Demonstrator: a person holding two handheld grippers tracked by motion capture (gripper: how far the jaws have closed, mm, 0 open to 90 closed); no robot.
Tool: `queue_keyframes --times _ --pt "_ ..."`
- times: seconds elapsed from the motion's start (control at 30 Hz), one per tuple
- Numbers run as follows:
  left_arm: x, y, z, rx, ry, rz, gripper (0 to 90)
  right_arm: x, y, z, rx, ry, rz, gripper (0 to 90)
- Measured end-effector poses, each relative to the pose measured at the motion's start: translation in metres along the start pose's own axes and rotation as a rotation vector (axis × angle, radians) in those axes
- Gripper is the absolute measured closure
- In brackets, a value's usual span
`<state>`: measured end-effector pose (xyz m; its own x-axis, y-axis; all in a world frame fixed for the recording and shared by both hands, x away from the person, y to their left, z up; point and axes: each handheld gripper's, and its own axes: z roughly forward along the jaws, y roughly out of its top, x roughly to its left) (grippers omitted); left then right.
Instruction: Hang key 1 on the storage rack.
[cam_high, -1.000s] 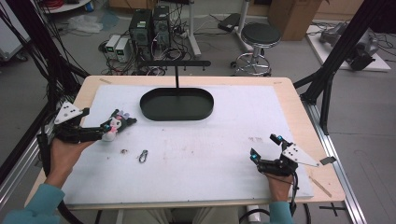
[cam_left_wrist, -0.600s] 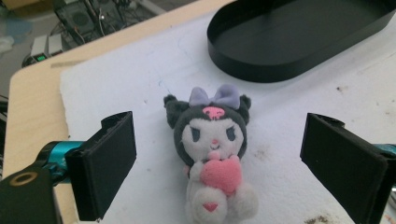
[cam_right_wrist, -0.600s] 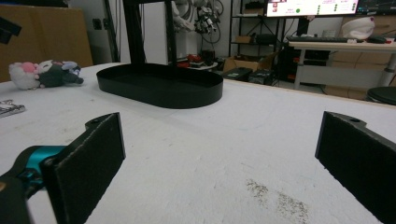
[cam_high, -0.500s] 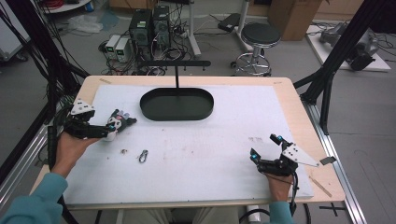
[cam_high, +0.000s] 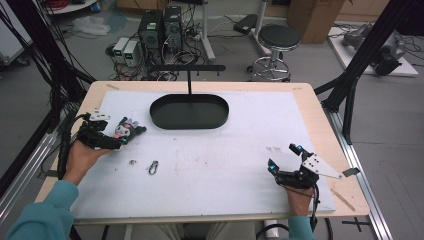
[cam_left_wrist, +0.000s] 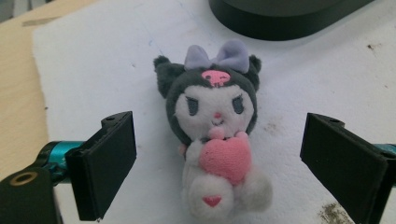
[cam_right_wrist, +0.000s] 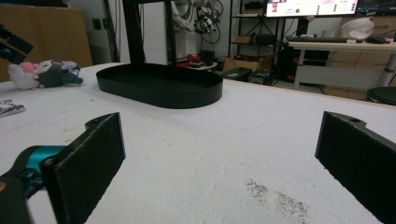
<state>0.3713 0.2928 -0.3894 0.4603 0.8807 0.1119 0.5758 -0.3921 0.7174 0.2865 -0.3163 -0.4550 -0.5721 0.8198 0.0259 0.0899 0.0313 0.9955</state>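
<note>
Clutter near my left gripper (cam_left_wrist: 219, 158) is light: a black oval tray (cam_high: 189, 111) just beyond and a small metal clip (cam_high: 153, 167) nearer me, neither blocking. Its jaws stand wide around the plush toy (cam_left_wrist: 215, 135), untouched, lying face-up on the white mat (cam_high: 225, 165), head toward the tray. My right gripper (cam_high: 283, 161) rests open, well apart.

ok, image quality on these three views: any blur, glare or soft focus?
High view: even light, no glare, slightly soft; the small metal clip is hard to resolve. Left gripper view: plush toy is sharp, with soft shadows. Right gripper view: near jaws and the monitor behind look soft; the black oval tray is clear.
</note>
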Motion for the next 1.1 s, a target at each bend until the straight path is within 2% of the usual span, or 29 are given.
queue_keyframes --times 0.23,0.4,0.67,0.8,0.83,1.1 --pt "0.001 -0.002 0.009 0.060 0.010 -0.020 11.0 0.000 0.000 0.000 -0.003 -0.001 -0.002 0.7" --pt "0.002 -0.004 0.015 0.124 -0.007 -0.020 11.2 0.000 0.000 0.000 -0.005 -0.002 -0.004 0.7" --pt "0.003 -0.007 0.023 0.198 -0.003 -0.042 12.5 -0.001 0.000 0.000 -0.009 -0.002 -0.008 0.7" --pt "0.003 -0.007 0.024 0.216 -0.001 -0.042 12.8 -0.001 0.000 0.000 -0.010 -0.001 -0.007 0.7" --pt "0.003 -0.007 0.023 0.217 -0.003 -0.045 16.5 0.000 0.000 -0.001 -0.008 -0.003 0.003 0.7" --pt "0.003 -0.007 0.026 0.232 -0.018 -0.066 23.3 0.000 0.000 -0.001 -0.009 -0.002 0.005 0.7"
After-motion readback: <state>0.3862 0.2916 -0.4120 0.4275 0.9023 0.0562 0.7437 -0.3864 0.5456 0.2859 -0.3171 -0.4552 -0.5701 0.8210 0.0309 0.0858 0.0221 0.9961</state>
